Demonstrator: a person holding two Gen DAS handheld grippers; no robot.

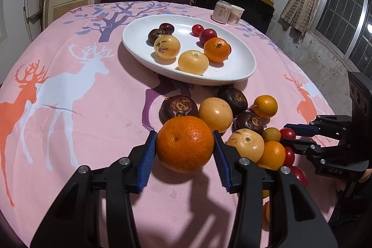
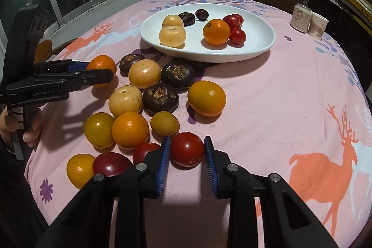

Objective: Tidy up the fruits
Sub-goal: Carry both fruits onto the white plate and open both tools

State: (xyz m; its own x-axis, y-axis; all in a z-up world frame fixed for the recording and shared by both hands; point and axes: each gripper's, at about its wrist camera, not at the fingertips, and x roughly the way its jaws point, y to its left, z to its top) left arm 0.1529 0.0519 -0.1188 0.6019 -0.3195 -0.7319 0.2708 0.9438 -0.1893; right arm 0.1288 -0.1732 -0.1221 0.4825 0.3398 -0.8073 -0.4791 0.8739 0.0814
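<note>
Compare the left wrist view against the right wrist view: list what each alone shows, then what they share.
Left wrist only: the left gripper closed around a large orange, seen up close.
Right wrist only: the right gripper bracketing a red tomato, and the hand holding the left gripper.
Shared: the white plate of fruit and two cups.
</note>
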